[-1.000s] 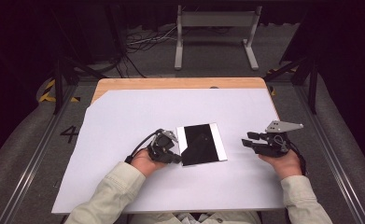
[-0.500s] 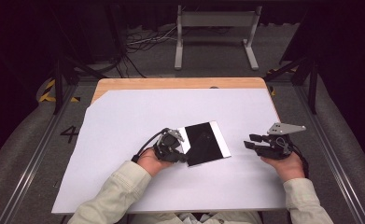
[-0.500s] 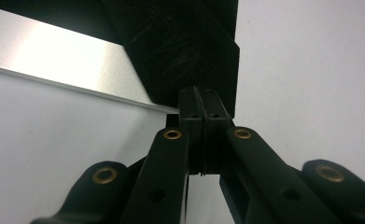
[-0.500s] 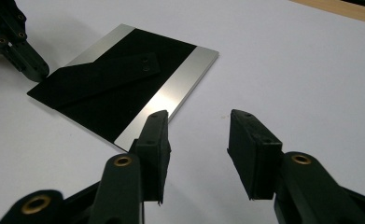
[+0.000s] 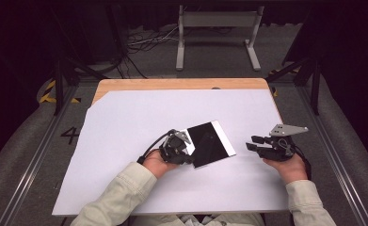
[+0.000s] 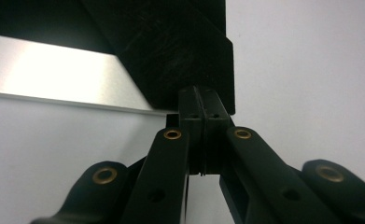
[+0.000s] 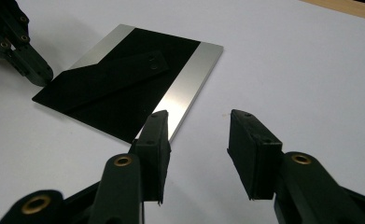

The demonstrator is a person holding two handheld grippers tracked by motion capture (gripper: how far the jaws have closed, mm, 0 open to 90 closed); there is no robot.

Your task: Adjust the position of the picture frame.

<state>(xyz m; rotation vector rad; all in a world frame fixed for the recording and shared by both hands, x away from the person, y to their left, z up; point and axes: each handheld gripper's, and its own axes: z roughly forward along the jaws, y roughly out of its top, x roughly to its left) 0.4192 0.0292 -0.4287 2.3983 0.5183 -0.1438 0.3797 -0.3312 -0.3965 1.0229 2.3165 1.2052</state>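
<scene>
A flat glossy black plate (image 5: 210, 143) with silver strips along two edges lies on the white sheet (image 5: 125, 122). My left gripper (image 5: 190, 159) is shut with nothing between its jaws. In the left gripper view its tips (image 6: 201, 91) rest against a corner of the plate (image 6: 185, 56). The right gripper (image 5: 250, 143) hovers a little right of the plate, apart from it. In the right gripper view its jaws (image 7: 199, 116) stand open over bare sheet. There the plate (image 7: 124, 79) lies ahead to the left, with the left gripper (image 7: 42, 77) at its far corner.
The white sheet covers most of a wooden table, whose bare far edge (image 5: 172, 84) shows. Beyond it stand a grey metal frame (image 5: 217, 19) and cables (image 5: 144, 42) on the floor. Rails run along both sides of the table.
The plate has turned counter-clockwise on the sheet, its right end swinging away from me. My left gripper has shifted slightly right along with the plate's near corner. The right gripper has stayed put.
</scene>
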